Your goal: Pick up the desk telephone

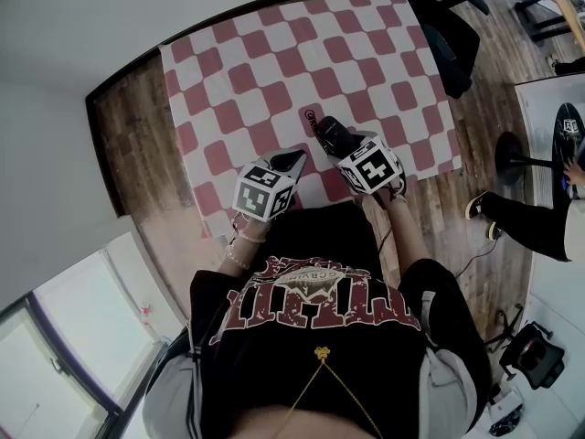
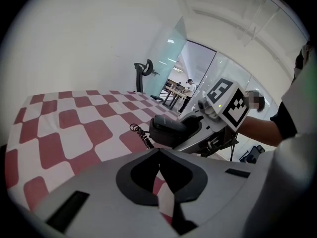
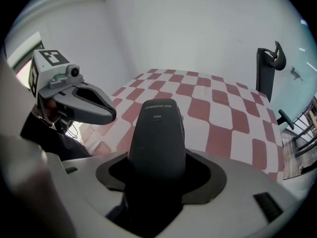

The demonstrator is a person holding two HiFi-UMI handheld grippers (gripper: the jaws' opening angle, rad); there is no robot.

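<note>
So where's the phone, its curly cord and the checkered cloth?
Telephone handset point(image 3: 157, 133): right gripper view, middle of its dark back.
Curly cord point(image 2: 141, 137): left gripper view, on the coils.
Checkered cloth point(image 1: 274, 62): head view, a bare square.

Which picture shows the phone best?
The right gripper view: the phone fills the middle, clamped by the right gripper. The left gripper view shows its side and curly cord. The head view shows only a small dark part.

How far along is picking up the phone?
Done: the right gripper has its fingers closed on the black handset, which looks raised off the checked tablecloth, coiled cord trailing. In hand: holding it up; the left gripper is shut, empty. Left: no phone base shows, so perhaps nothing.
</note>
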